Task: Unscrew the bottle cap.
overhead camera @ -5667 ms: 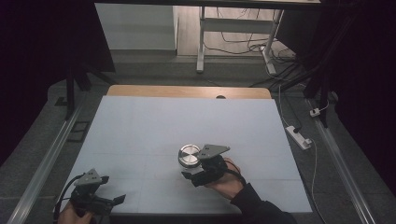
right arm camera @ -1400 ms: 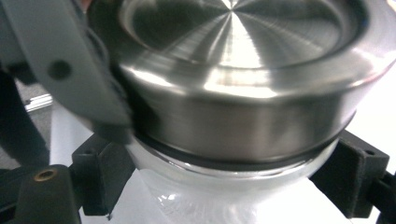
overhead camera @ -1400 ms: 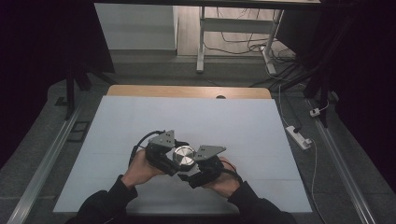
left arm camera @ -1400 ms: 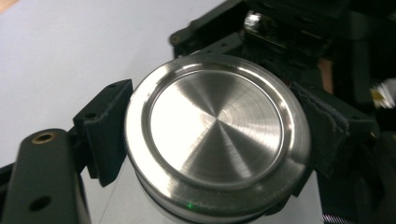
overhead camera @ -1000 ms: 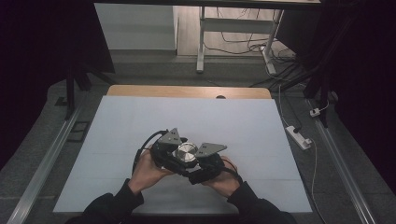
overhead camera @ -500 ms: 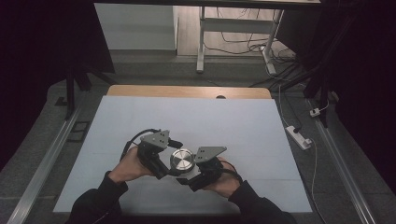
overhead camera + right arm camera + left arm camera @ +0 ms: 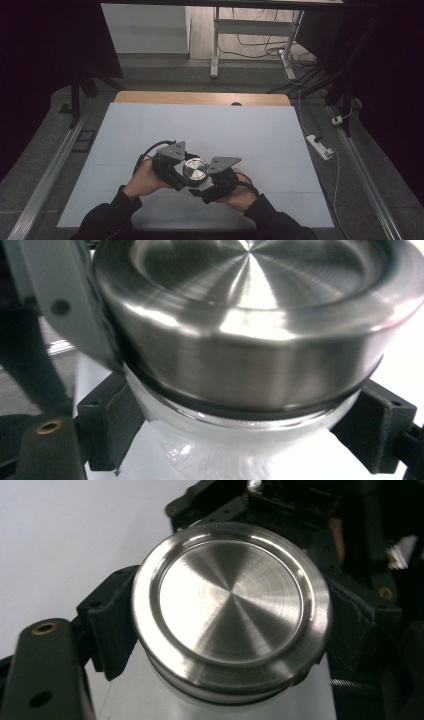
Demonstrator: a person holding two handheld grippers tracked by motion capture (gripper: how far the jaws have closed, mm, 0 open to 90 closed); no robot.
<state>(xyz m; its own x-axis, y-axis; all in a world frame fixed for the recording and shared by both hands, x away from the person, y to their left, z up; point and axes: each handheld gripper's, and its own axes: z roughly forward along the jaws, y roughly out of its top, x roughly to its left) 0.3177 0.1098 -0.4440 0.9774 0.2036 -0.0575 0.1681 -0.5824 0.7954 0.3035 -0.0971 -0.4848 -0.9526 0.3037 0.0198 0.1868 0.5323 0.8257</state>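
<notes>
A small glass jar (image 7: 240, 440) with a brushed steel lid (image 7: 194, 170) stands on the white table (image 7: 210, 125), near its front edge. My left gripper (image 7: 181, 172) comes in from the left. Its jaws have just been closing and its pads (image 7: 111, 625) now press on the rim of the lid (image 7: 230, 600). From the right, my right gripper (image 7: 204, 181) is shut on the glass body just under the lid (image 7: 250, 325), one pad (image 7: 107, 425) on each side. A hand holds each gripper.
A wooden strip (image 7: 200, 98) borders the table's far side. A white power strip (image 7: 320, 147) with its cable lies on the floor to the right. A metal rail (image 7: 47, 180) runs along the left side. White table surface lies open all around the jar.
Half a second ago the left gripper stood a little to the left of the jar with its jaws wide. It has moved right and shut on the lid. The right gripper kept still.
</notes>
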